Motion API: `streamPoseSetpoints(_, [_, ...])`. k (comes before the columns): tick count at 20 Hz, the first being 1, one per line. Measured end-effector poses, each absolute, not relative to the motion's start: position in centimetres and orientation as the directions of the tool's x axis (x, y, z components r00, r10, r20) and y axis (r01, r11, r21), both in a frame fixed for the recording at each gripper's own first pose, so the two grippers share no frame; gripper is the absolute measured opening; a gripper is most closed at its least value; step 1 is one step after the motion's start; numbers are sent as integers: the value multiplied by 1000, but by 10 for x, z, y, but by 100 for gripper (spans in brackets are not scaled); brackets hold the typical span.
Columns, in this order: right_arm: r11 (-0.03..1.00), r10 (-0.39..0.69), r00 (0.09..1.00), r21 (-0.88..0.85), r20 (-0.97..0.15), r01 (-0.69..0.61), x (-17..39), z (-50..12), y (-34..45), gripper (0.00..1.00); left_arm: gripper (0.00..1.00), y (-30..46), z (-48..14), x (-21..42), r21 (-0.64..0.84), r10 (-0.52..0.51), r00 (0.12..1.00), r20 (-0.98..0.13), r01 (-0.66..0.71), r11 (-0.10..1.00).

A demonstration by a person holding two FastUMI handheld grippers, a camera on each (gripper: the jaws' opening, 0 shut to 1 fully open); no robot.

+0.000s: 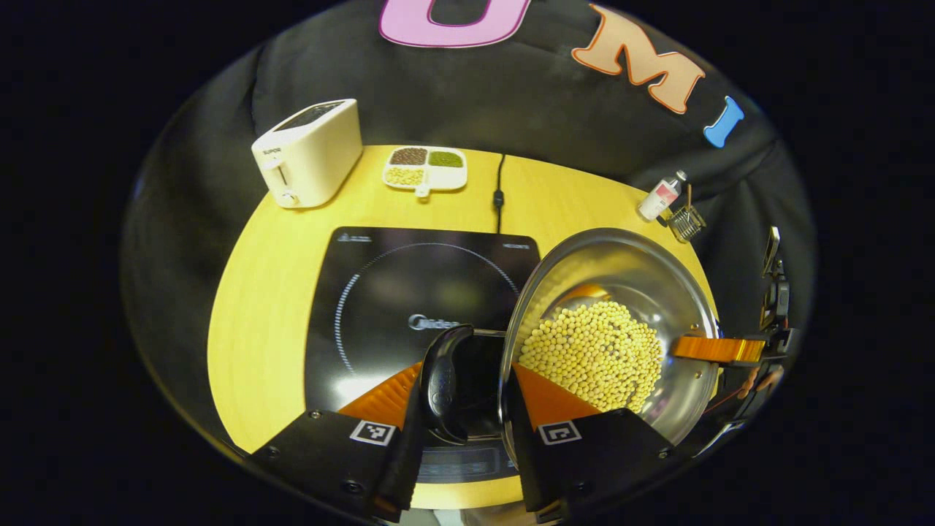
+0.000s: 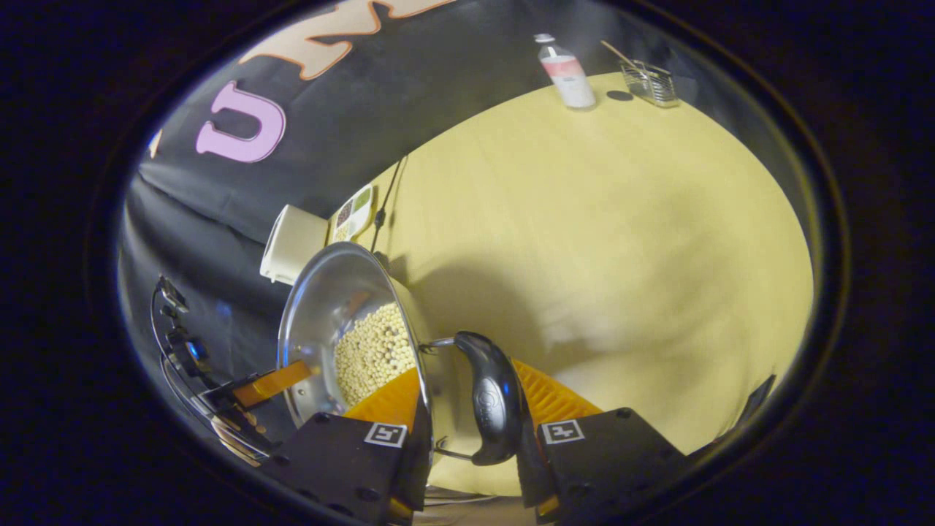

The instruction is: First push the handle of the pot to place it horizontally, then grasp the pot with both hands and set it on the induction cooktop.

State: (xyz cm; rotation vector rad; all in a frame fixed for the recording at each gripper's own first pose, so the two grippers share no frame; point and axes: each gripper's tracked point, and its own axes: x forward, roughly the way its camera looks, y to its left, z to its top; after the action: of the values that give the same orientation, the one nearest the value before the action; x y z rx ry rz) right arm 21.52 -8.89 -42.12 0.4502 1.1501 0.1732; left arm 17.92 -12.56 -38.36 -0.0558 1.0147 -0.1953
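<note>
The pot [image 1: 643,292] is shiny silver, with black handles [image 1: 447,380] and a heap of pale yellow beans [image 1: 595,351] inside. The cooktop [image 1: 409,292] is glossy black with a white dotted ring. The counter [image 1: 270,292] is yellow wood; the toaster [image 1: 308,152] is cream. The tray [image 1: 426,169] is white, holding brown, green and yellow portions.

1. Your right gripper [image 2: 467,409] straddles the pot's [image 2: 321,307] near handle [image 2: 493,398] and rim, fingers on either side.
2. Beans [image 2: 372,351] fill the pot.
3. The other gripper [image 2: 274,383] reaches the far rim.
4. Bottle [image 2: 568,73] and wire basket [image 2: 649,82] stand on the table [image 2: 621,219].
</note>
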Motion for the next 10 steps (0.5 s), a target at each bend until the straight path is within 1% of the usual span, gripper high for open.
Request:
streamPoseSetpoints(4, [905, 356, 411, 420, -840, 74, 218, -418, -85, 52, 57, -123, -385, 177, -145, -188, 525, -830, 123, 982])
streamPoseSetpoints(5, [906, 356, 411, 417, -839, 67, 220, -417, -85, 46, 57, -123, -386, 175, -146, -186, 528, -828, 117, 982])
streamPoseSetpoints(10, [908, 368, 399, 418, -840, 42, 227, -420, -80, 45, 56, -122, -383, 172, -132, -160, 553, -818, 90, 987])
